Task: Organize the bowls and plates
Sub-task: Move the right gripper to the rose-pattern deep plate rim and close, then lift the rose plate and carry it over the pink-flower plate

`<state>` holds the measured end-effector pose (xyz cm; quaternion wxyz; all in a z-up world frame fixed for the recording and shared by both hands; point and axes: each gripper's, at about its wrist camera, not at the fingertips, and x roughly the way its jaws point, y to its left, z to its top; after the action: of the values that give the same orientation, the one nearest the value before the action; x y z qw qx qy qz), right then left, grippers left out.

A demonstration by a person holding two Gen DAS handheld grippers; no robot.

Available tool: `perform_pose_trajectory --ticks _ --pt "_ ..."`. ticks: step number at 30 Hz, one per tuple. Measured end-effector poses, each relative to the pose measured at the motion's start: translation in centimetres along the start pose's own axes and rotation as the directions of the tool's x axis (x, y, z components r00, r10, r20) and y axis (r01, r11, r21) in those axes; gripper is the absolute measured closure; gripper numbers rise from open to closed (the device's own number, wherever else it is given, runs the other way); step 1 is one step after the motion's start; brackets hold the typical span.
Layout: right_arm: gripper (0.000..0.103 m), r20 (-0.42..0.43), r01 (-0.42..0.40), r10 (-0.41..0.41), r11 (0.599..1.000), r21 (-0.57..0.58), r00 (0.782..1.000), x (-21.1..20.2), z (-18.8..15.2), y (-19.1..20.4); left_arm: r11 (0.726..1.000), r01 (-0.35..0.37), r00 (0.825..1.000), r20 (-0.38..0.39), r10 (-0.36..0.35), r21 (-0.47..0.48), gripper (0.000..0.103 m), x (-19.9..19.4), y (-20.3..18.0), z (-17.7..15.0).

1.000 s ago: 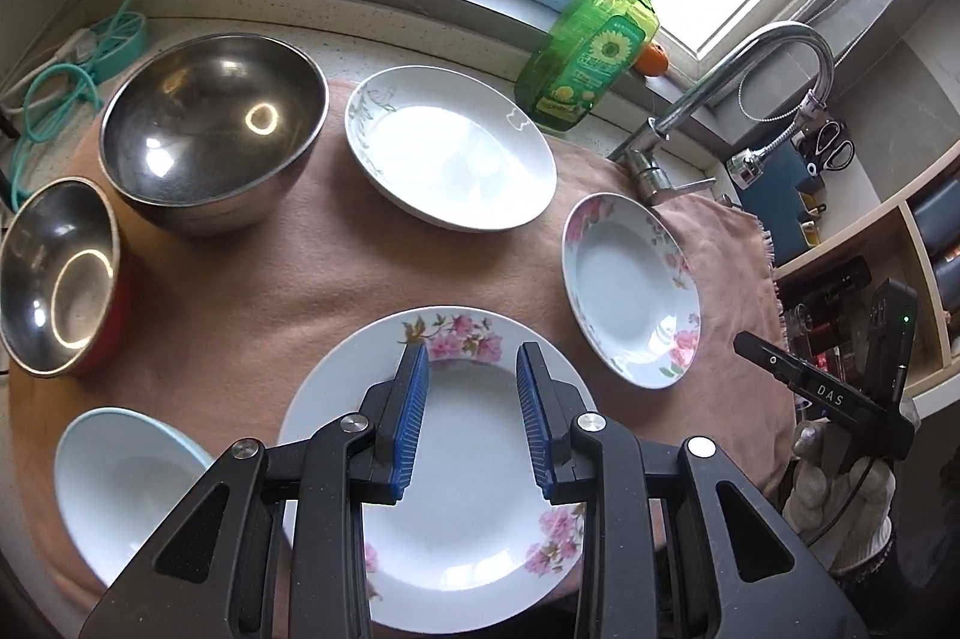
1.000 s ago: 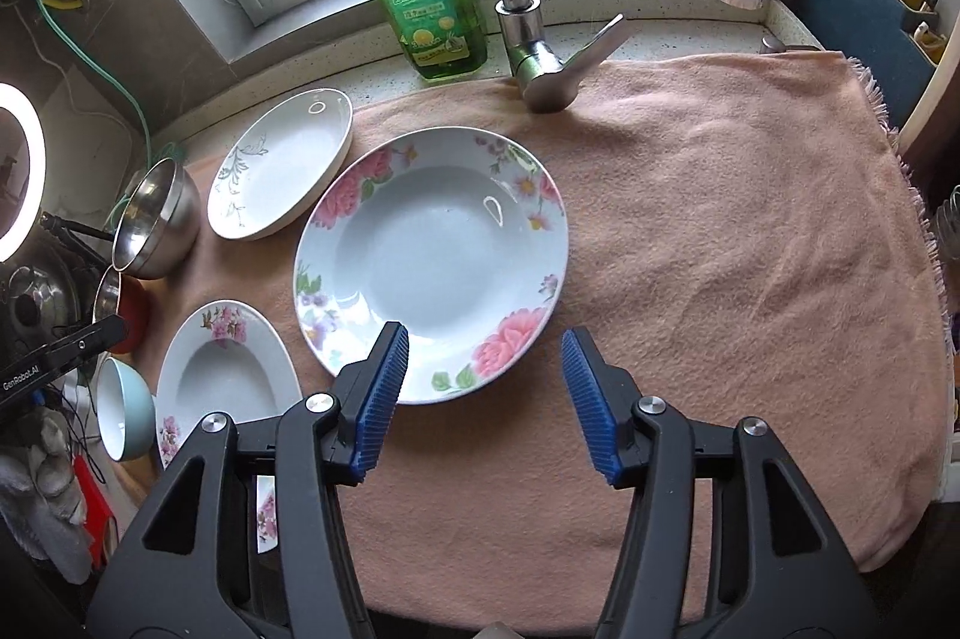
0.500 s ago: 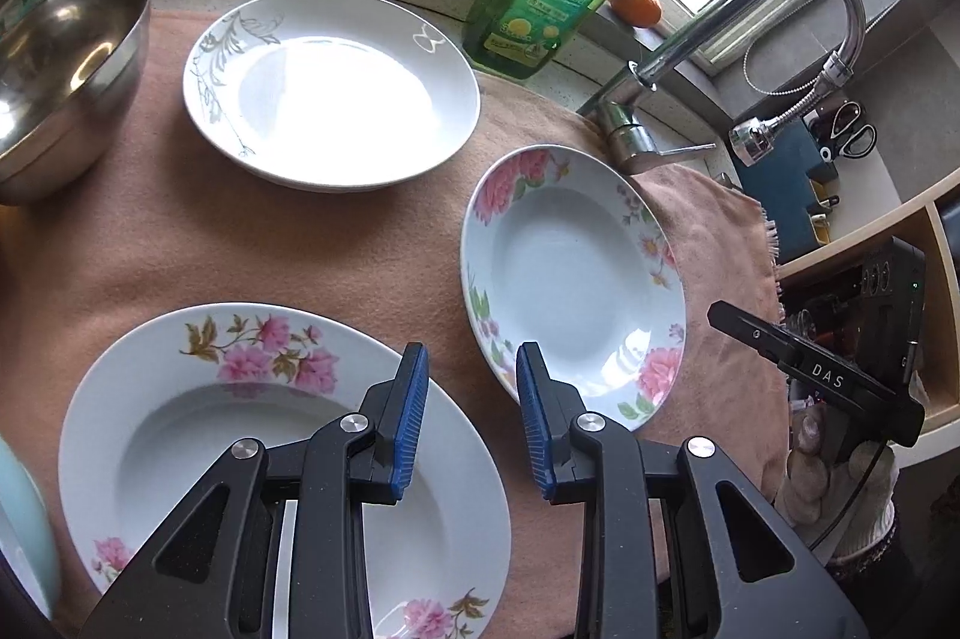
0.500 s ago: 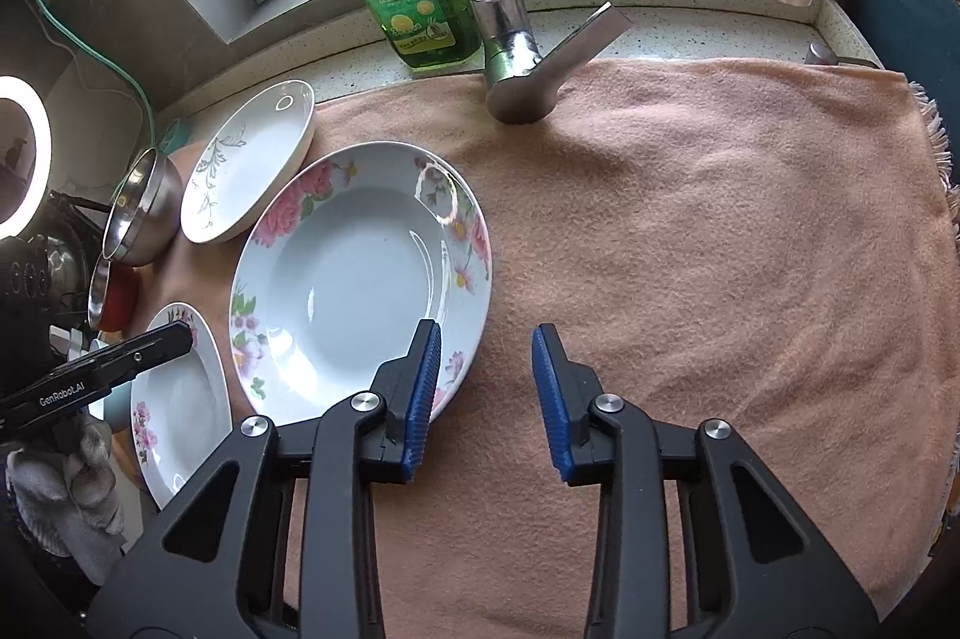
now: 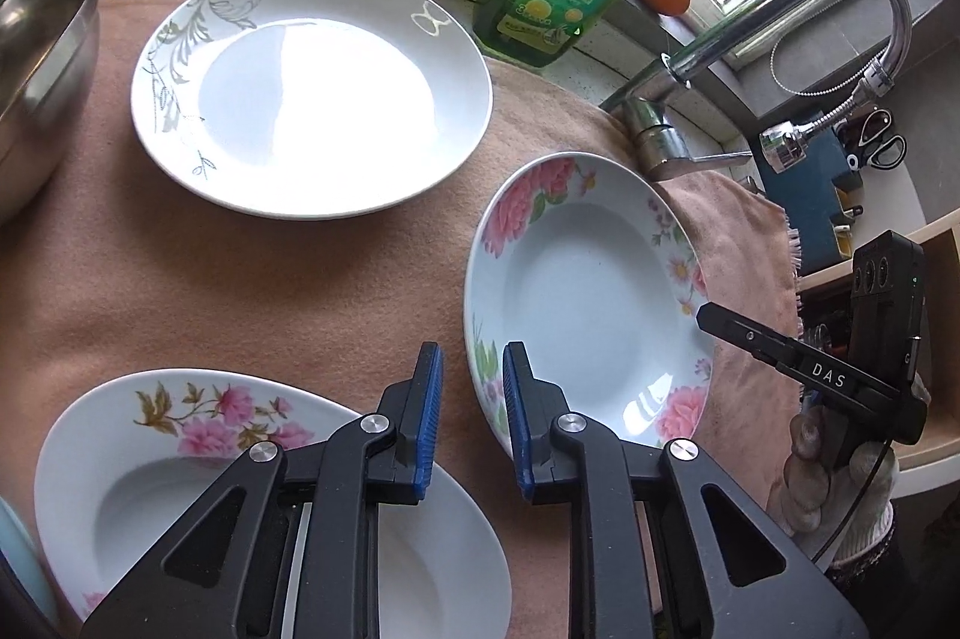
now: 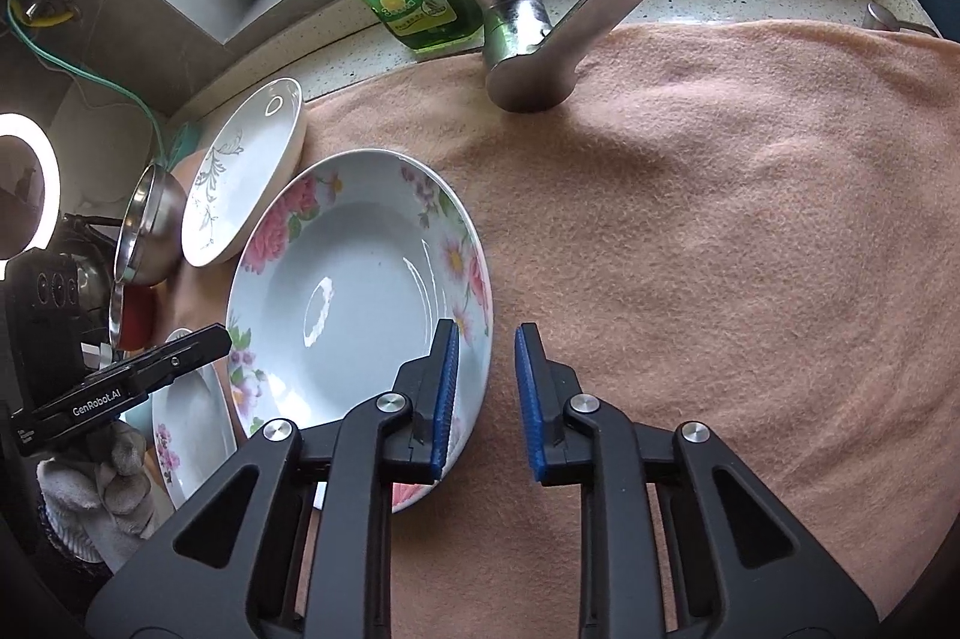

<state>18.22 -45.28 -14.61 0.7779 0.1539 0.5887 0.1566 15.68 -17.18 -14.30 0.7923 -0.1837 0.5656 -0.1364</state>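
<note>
Both grippers I held stood parted: left gripper (image 5: 473,414) straddling the near rim of the rose-patterned plate (image 5: 585,300), right gripper (image 6: 486,396) straddling its opposite rim; plate lay on the pink towel (image 6: 720,231).

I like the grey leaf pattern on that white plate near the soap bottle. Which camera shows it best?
The left wrist view: the grey-leaf plate lies almost whole and face-up, though glare whitens its middle. The right wrist view shows it small, at a slant, partly behind the pink-flowered plate.

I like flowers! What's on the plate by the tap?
Pink flowers around the plate rim; left wrist view.
</note>
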Motion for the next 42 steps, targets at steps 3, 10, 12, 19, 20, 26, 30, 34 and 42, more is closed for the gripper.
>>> perform_pose_trajectory --ticks 3,10,12,19,20,26,30,34,42 --pt "0.086 -0.011 -0.005 0.005 1.0 0.003 1.0 0.4 0.2 -0.1 1.0 0.002 1.0 -0.008 -0.002 0.0 0.088 0.4 0.0 0.2" --pt "0.089 -0.031 -0.045 0.046 0.999 0.024 0.998 0.7 0.5 -0.6 1.0 0.001 1.0 -0.022 -0.001 0.008 0.092 1.1 -0.3 0.7" --pt "0.09 -0.037 -0.05 0.051 0.998 0.022 0.998 0.9 0.6 -0.5 1.0 0.001 1.0 -0.025 -0.001 0.009 0.092 1.2 -0.3 0.8" --pt "0.091 -0.04 -0.055 0.056 0.998 0.032 0.998 1.2 0.6 -0.3 1.0 -0.004 0.999 -0.033 0.005 0.02 0.092 1.2 -0.4 0.9" --pt "0.091 -0.04 -0.054 0.055 0.998 0.033 0.998 1.2 0.6 -0.3 1.0 -0.005 0.999 -0.034 0.006 0.022 0.092 1.2 -0.5 0.9" --pt "0.091 -0.037 -0.042 0.043 0.999 0.035 0.998 0.9 0.5 -0.1 1.0 -0.008 0.999 -0.039 0.009 0.026 0.092 1.2 -0.5 0.9" --pt "0.091 -0.037 -0.04 0.042 0.998 0.045 0.998 0.8 0.5 -0.1 0.999 -0.009 0.999 -0.032 0.01 0.033 0.092 1.1 -0.7 1.0" --pt "0.091 -0.029 -0.041 0.043 0.997 0.06 0.999 0.4 0.3 0.0 0.999 -0.004 1.0 -0.022 0.004 0.039 0.092 0.7 -0.7 1.0" --pt "0.091 -0.003 -0.044 0.045 0.998 0.054 0.999 -1.0 -0.1 1.2 0.999 0.009 1.0 0.004 -0.009 0.051 0.092 -1.1 -0.6 0.8"
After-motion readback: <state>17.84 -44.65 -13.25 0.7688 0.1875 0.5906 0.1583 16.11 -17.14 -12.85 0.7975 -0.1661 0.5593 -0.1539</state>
